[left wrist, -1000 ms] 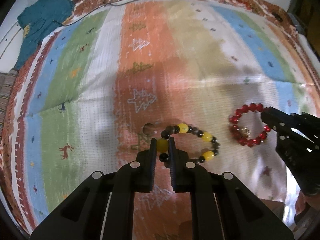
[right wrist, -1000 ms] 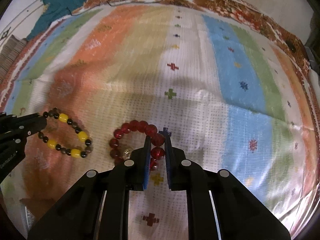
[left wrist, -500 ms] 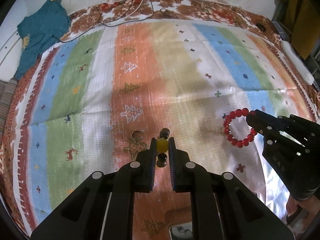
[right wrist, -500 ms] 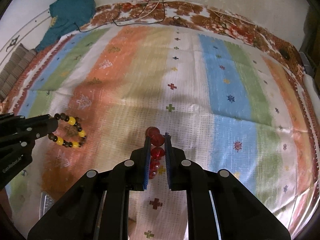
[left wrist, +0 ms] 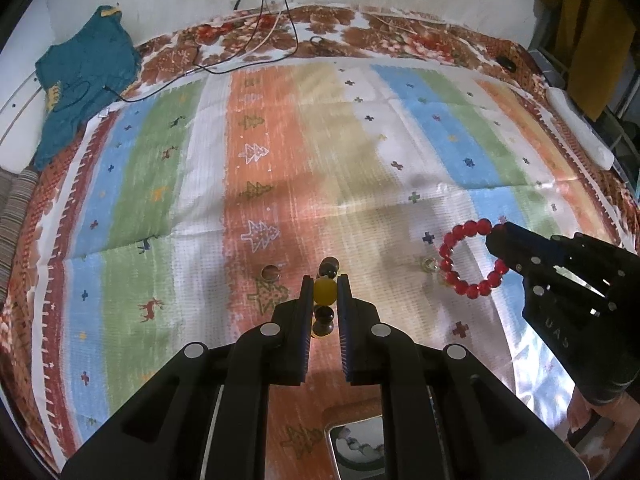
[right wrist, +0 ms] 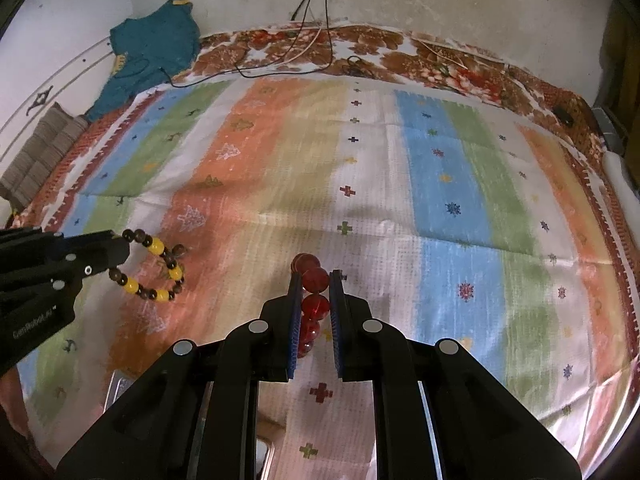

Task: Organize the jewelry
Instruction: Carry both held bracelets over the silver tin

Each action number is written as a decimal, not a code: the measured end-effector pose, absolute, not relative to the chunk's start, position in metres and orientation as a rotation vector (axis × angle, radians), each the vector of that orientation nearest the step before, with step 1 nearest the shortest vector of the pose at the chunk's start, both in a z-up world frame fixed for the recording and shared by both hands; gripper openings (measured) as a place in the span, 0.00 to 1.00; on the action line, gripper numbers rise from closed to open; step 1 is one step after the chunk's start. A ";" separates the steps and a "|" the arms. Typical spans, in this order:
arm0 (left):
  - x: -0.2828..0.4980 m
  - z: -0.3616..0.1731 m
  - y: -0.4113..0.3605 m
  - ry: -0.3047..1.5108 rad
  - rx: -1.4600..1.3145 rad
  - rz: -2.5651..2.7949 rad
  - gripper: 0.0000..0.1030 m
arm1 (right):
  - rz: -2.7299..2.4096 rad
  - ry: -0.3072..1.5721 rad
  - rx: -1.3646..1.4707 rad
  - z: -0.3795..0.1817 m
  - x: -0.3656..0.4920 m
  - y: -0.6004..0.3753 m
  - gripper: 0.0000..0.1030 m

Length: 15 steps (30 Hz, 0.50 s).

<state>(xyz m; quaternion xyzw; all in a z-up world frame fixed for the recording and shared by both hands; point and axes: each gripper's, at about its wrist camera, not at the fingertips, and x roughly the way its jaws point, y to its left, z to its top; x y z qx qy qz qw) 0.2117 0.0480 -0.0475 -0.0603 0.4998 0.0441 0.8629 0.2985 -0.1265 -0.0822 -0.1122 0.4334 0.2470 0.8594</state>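
My left gripper (left wrist: 325,282) is shut on a bracelet of yellow and dark beads (left wrist: 325,291) and holds it up above the striped cloth (left wrist: 280,128); it hangs as a ring in the right wrist view (right wrist: 154,270). My right gripper (right wrist: 313,278) is shut on a red bead bracelet (right wrist: 315,280), also lifted; it shows as a ring in the left wrist view (left wrist: 466,258). A small ring (left wrist: 270,273) lies on the cloth left of my left fingertips. A small metallic piece (left wrist: 429,264) lies by the red bracelet.
A shiny box (left wrist: 356,446) with pale beads inside sits at the near edge below my left gripper. A teal garment (left wrist: 86,80) and cables (left wrist: 260,40) lie at the far end. A white object (left wrist: 580,128) lies at the right edge.
Both grippers have risen and pulled back from the cloth, each carrying its bracelet, which lay flat one second ago. The small ring stays on the cloth.
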 end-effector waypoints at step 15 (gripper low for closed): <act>0.187 -0.026 0.035 0.990 -0.116 0.071 0.11 | 0.567 0.876 -0.190 -0.063 0.272 -0.138 0.14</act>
